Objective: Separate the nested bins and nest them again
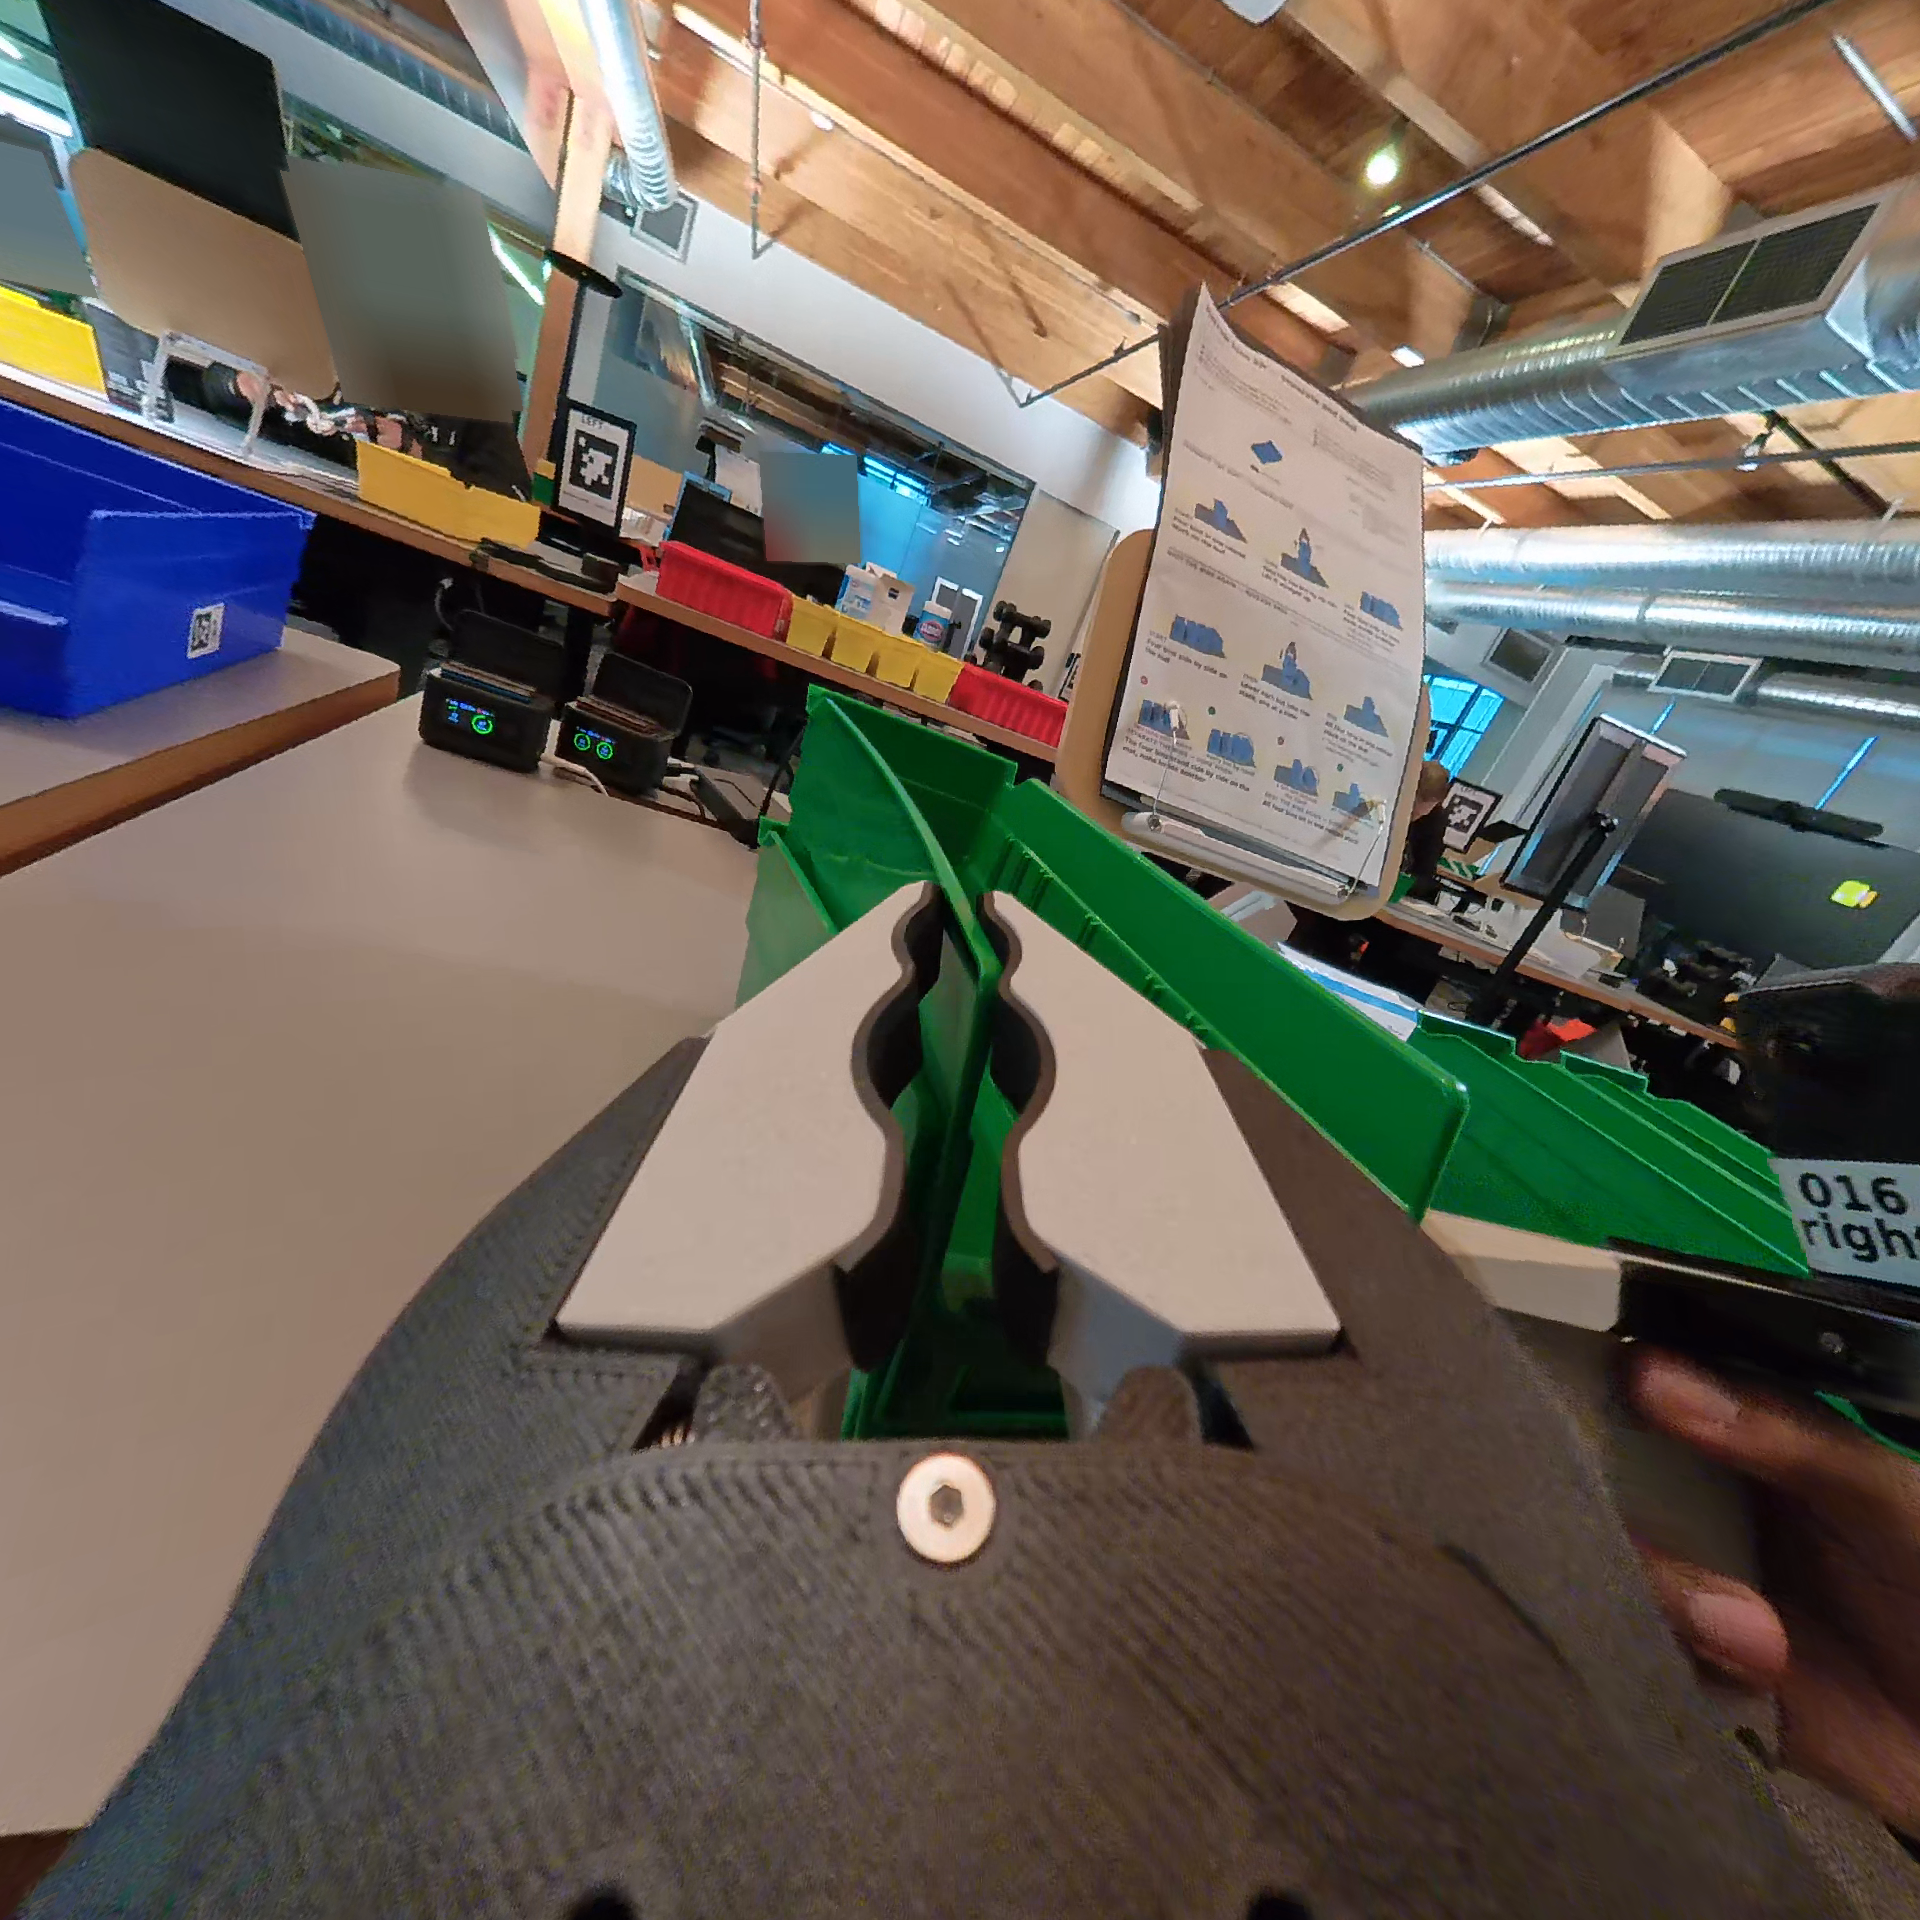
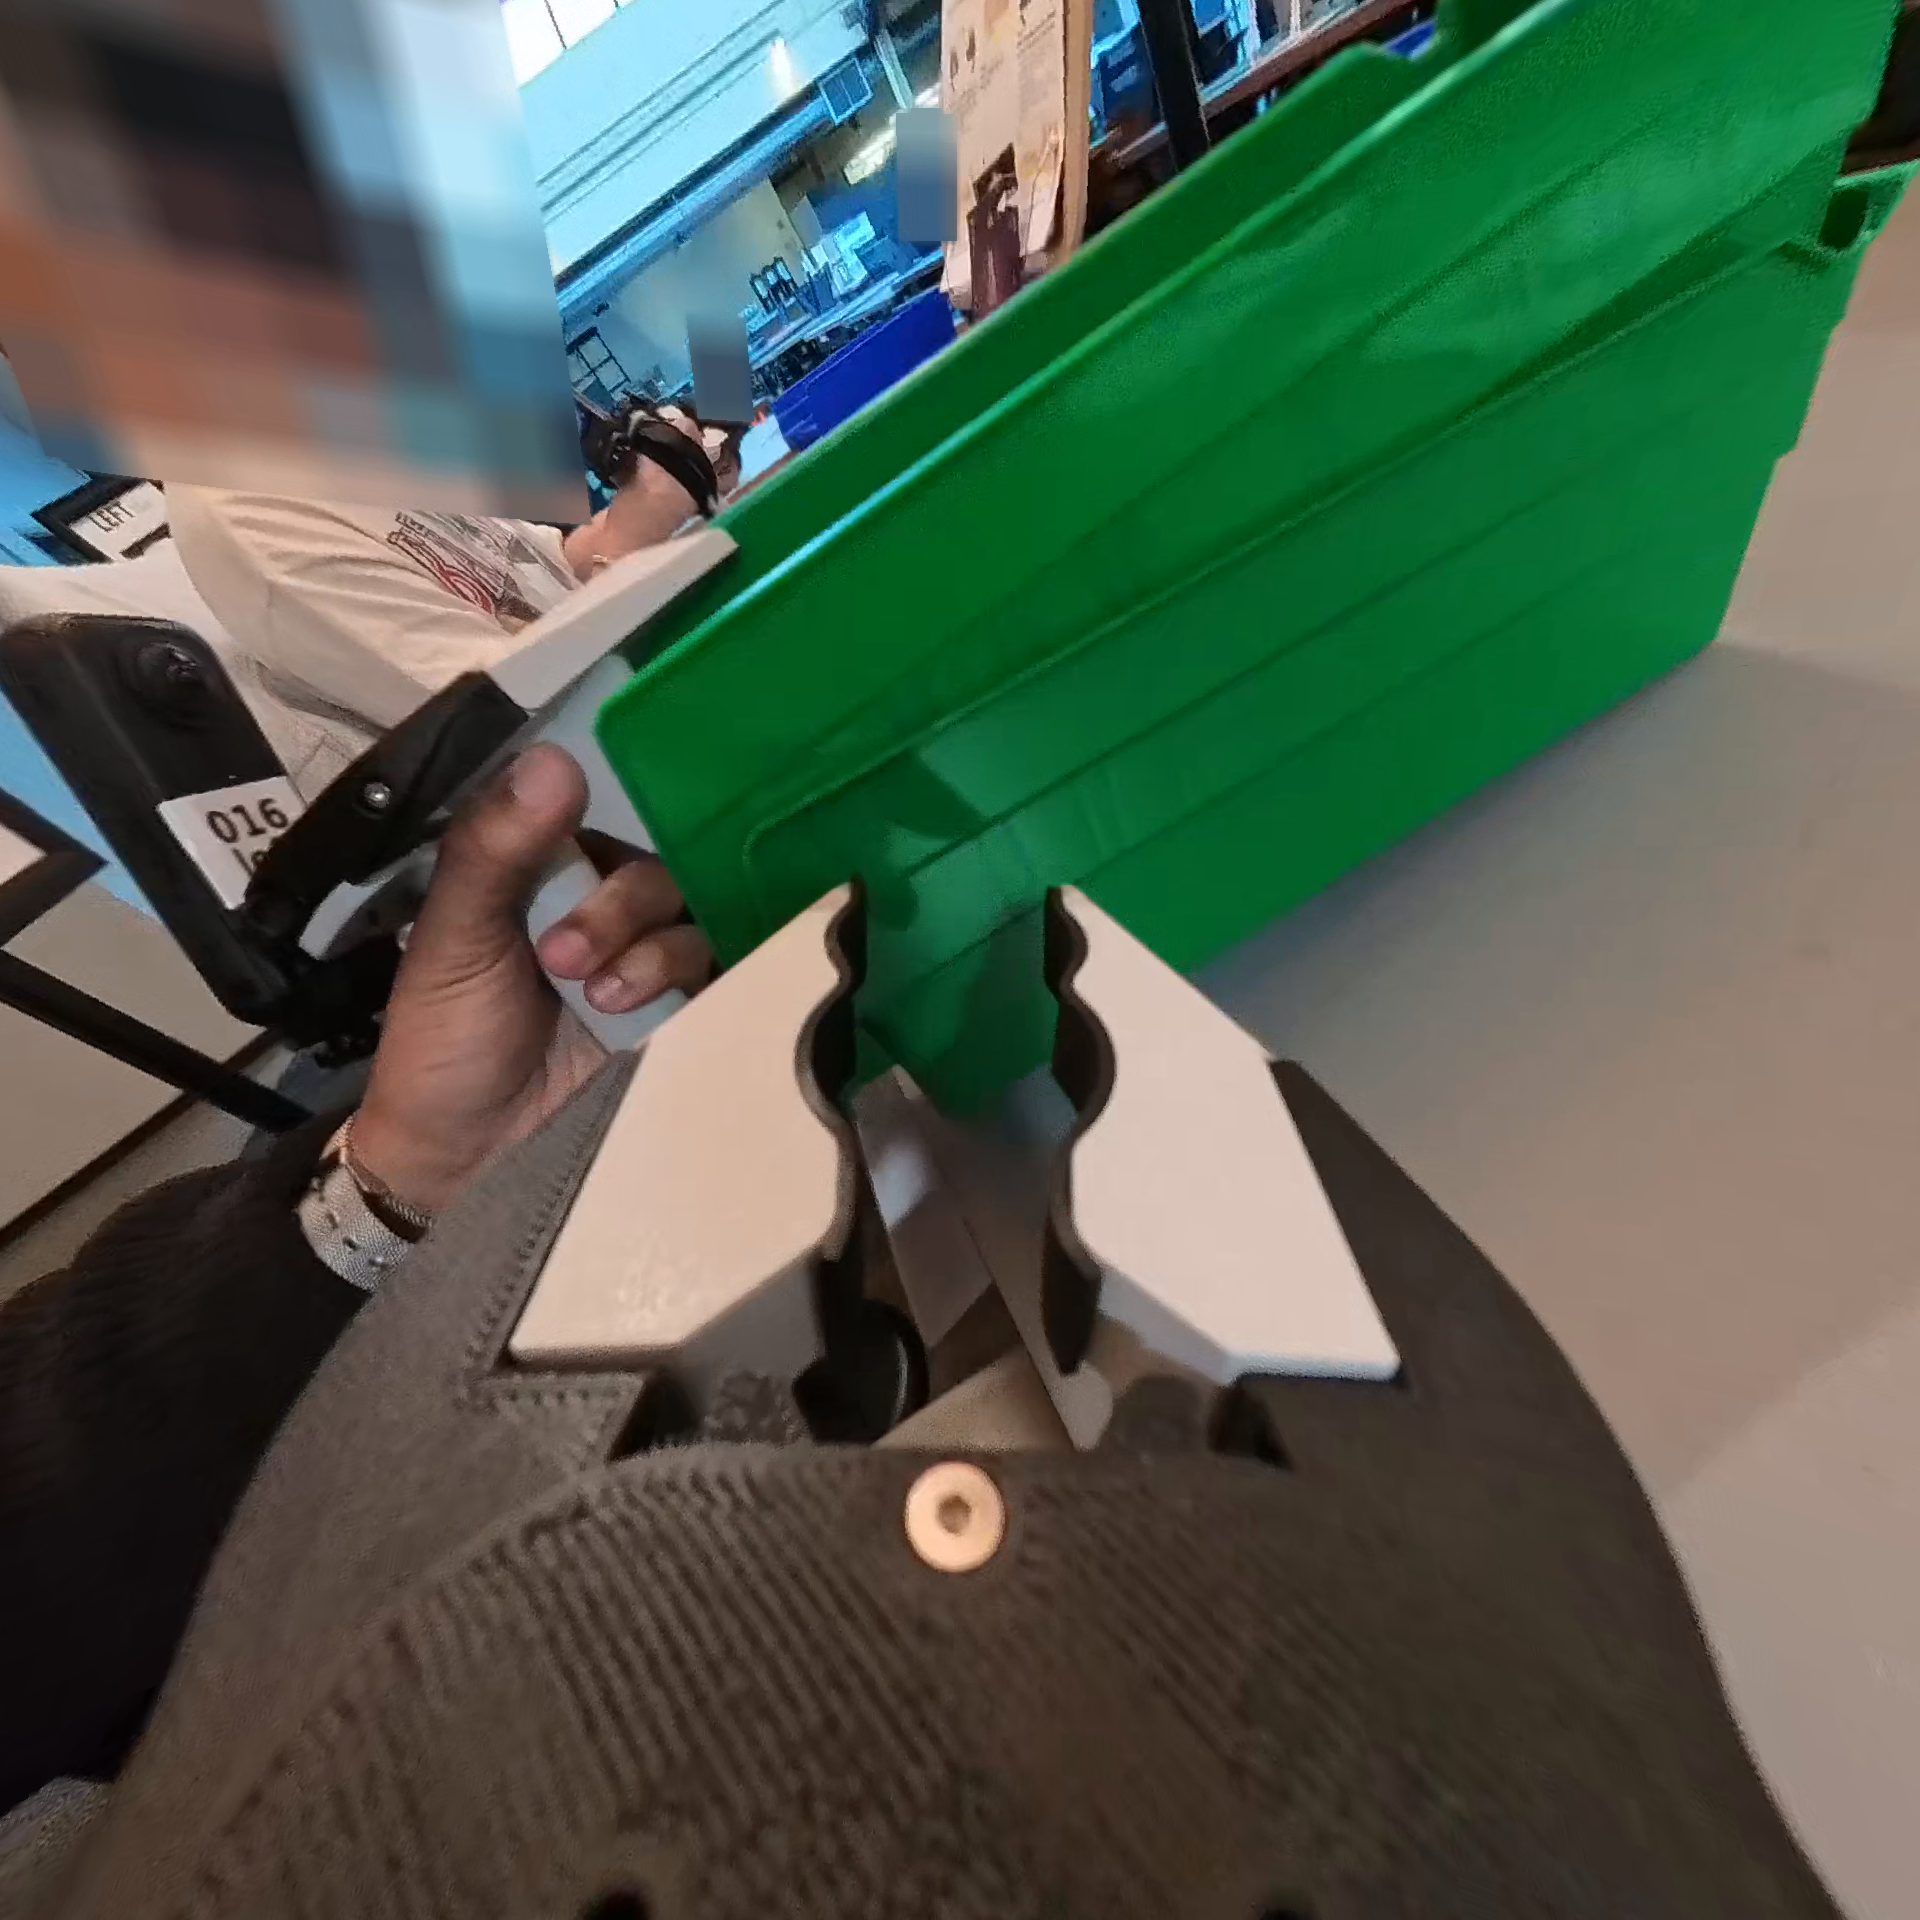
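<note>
A stack of nested green bins (image 1: 1226,987) rests tilted on the grey table (image 1: 364,1039), with its near end raised. My left gripper (image 1: 961,914) is shut on the thin upright wall of a green bin at the near end. In the right wrist view the bins (image 2: 1299,520) fill the upper right, and one left gripper finger (image 2: 623,613) clamps the top corner. My right gripper (image 2: 951,904) has its jaws partly apart, with the bin's lower near corner between the tips; contact is unclear. One right gripper finger (image 1: 1507,1273) lies beside the bin's side.
A blue bin (image 1: 135,582) sits on the table to the left. Two black cases (image 1: 488,696) stand at the table's far edge. A sheet on a stand (image 1: 1268,623) rises behind the green bins. Red and yellow bins (image 1: 717,587) line farther tables. A hand (image 2: 488,935) holds the left gripper.
</note>
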Demonstrator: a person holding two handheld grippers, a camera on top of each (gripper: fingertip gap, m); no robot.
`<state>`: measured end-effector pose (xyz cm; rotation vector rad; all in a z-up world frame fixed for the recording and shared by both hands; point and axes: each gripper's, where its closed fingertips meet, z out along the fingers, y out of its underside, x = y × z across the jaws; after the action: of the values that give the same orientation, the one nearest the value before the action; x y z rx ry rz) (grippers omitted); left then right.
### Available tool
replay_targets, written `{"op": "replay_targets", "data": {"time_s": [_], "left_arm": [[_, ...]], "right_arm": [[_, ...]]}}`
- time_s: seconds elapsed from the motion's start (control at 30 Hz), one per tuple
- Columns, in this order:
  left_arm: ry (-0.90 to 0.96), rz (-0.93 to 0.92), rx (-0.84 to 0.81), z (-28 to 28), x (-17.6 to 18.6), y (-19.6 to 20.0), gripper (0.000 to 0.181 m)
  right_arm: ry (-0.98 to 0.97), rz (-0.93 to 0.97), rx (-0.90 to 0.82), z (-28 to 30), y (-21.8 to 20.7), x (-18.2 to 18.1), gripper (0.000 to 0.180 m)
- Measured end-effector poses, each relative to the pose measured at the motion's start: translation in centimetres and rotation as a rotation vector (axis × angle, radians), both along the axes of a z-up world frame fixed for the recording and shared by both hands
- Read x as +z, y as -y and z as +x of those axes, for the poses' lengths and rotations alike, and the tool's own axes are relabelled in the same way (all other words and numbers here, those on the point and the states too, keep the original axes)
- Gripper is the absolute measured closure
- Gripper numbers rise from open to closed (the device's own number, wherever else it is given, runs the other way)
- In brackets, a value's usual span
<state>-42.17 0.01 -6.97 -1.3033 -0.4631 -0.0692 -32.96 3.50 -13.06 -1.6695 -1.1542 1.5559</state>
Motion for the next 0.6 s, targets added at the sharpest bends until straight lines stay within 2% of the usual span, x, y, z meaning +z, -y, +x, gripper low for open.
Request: {"op": "replay_targets", "data": {"time_s": [0.17, 0.3, 0.43, 0.5, 0.6], "left_arm": [[-0.011, 0.03, 0.001, 0.1, 1.1, 0.3, 0.179], [-0.018, 0.038, 0.009, 0.0, 1.4, 0.6, 0.179], [-0.022, 0.037, 0.011, 0.2, 1.4, 0.5, 0.179], [-0.028, 0.033, 0.017, 0.2, 1.4, 0.5, 0.179], [-0.011, 0.037, 0.014, 0.0, 1.4, 0.6, 0.179]], "right_arm": [[-0.017, -0.05, 0.006, 0.2, -0.4, 0.1, 0.144], [-0.11, -0.083, 0.012, 0.6, -0.4, 2.5, 0.143], [-0.13, -0.055, 0.047, 0.7, 1.0, 3.2, 0.14], [-0.105, -0.022, 0.035, 0.5, 1.4, 2.8, 0.144], [-0.068, 0.023, 0.027, 0.4, 1.4, 2.0, 0.138]]}}
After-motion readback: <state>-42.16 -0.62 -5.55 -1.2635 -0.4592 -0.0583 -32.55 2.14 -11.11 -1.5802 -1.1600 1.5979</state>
